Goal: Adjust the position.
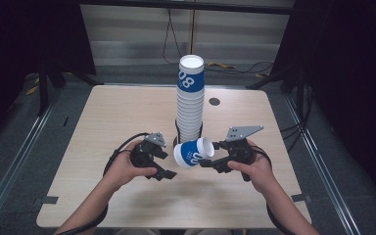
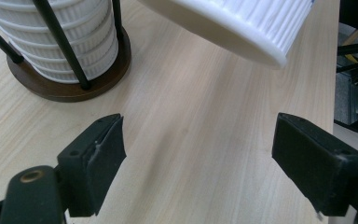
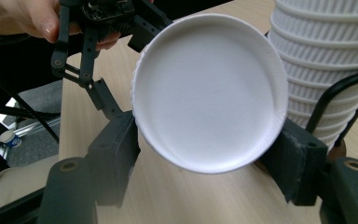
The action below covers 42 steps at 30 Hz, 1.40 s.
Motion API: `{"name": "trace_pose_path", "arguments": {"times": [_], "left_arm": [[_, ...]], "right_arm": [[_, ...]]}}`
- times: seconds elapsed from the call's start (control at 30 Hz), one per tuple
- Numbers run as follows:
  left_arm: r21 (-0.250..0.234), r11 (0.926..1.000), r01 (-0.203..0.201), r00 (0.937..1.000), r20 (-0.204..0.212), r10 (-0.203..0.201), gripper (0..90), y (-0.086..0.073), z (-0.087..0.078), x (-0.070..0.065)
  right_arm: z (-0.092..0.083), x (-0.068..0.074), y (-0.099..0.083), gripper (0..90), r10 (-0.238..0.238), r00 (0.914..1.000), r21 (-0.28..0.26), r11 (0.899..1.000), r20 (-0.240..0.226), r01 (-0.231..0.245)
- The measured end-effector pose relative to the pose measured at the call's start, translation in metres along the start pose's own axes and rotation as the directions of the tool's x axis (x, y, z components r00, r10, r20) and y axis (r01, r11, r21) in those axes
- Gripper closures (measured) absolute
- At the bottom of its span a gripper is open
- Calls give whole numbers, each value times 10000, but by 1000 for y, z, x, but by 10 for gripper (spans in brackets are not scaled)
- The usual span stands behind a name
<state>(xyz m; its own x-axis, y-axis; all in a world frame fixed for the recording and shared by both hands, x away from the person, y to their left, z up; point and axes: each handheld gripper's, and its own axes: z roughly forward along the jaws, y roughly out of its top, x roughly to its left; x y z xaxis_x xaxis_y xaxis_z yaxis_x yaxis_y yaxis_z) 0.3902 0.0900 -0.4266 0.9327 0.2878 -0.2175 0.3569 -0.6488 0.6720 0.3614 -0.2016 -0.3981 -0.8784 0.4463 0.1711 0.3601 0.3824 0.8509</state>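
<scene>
A tall stack of upturned white ribbed paper cups [image 1: 191, 105] stands in a black wire holder on a round wooden base [image 2: 74, 91] at the table's middle; the top one has a blue band. My right gripper [image 1: 209, 154] is shut on one more blue-and-white paper cup [image 1: 193, 154], held sideways in front of the stack. The right gripper view has that cup's round white end [image 3: 209, 93] facing it, a pad pressing on each side [image 3: 207, 140]. My left gripper [image 1: 169, 164] hovers just left of the cup, open [image 2: 198, 149] with nothing between its fingers. The cup's ribbed wall [image 2: 242, 23] hangs above them.
The light wooden table [image 1: 127, 112] has a small dark round hole [image 1: 214, 102] behind the stack on the right. Bare tabletop lies to the left, the right and the front of the hands. Cables trail on the floor beyond the far edge.
</scene>
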Motion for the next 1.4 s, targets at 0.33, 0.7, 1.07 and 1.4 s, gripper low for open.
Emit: {"name": "trace_pose_path", "arguments": {"times": [0.33, 0.7, 1.07, 1.4], "left_arm": [[-264, 9996, 100, 9999, 50, -99, 169, -4, 2, 2], [-319, 9994, 114, 9998, 183, -108, 169, -2, 7, 0], [-285, 9995, 96, 9995, 317, -87, 168, 3, 12, -2], [-368, 9993, -33, 9996, 296, 44, 165, 9, 15, -3]], "right_arm": [[3, 1, 2, 305, -14, 10000, 107, 9999, -37, 14], [5, 1, 0, 305, 49, 10000, 191, 9998, -41, -48], [2, 1, 0, 305, 45, 10000, 194, 9998, -83, -43], [2, 0, -2, 304, 57, 9999, 144, 9999, -110, -56]]}}
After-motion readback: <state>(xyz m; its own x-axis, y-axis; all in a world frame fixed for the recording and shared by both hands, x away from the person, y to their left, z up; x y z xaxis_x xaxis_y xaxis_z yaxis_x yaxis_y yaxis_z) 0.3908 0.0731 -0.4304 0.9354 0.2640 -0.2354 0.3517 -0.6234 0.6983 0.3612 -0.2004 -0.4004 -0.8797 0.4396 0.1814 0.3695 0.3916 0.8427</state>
